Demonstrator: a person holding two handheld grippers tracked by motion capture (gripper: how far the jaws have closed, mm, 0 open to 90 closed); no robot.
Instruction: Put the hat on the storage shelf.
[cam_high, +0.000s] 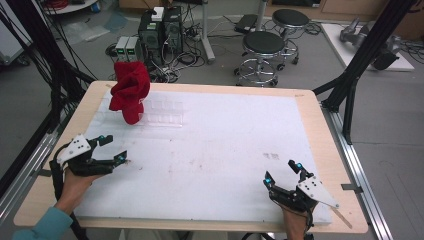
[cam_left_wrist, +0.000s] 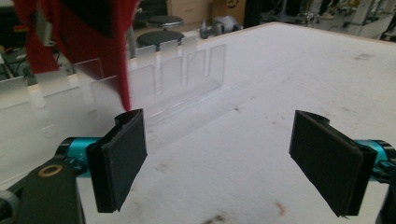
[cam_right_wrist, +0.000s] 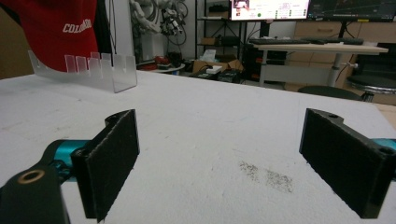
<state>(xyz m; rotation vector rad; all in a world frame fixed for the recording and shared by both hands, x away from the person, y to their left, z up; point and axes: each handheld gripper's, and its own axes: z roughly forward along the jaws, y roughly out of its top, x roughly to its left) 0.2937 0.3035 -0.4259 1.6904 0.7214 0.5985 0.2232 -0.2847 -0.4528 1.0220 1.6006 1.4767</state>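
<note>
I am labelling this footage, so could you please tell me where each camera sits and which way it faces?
High view: above the person's side, looking down on the white table; forearms, left claw, right claw.
Left gripper view: on the left claw, open jaws facing the clear rack.
Right gripper view: on the right claw, open jaws facing across the table.
Shared: the red cap on the rack.

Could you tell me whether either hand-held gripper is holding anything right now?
No: the left hand-held gripper and right hand-held gripper are both open, with nothing between the jaws.
</note>
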